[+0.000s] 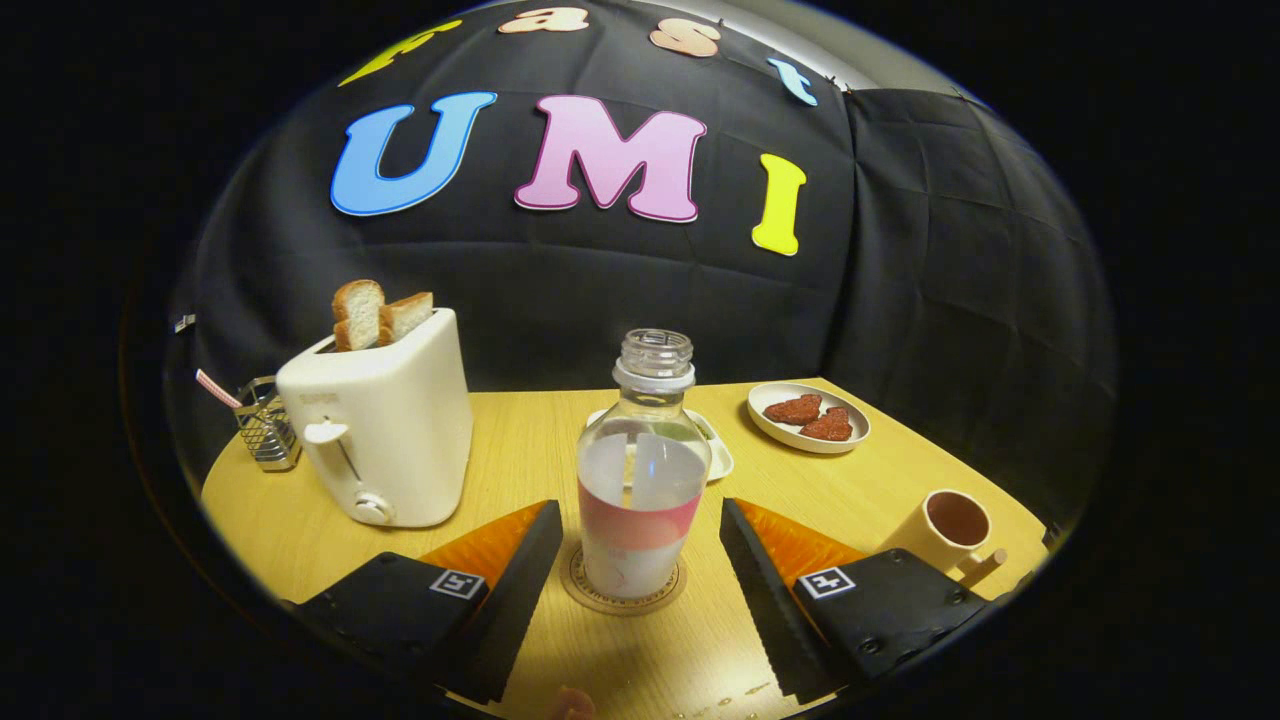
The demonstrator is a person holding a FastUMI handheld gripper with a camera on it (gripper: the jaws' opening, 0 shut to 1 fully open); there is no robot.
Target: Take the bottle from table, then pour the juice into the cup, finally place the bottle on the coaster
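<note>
Bottle [643,470] stands upright and uncapped on the round coaster [622,592], between my claw's [640,560] spread fingers, which hang clear of it on both sides. My claw is released. The cup [948,527] sits on the surface [520,450] beyond my right finger. A toaster [385,430] with bread stands beyond my left finger.

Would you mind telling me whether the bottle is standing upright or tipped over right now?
Upright. The bottle stands on the coaster, open neck pointing up, between the open gripper fingers, neither touching it.
</note>
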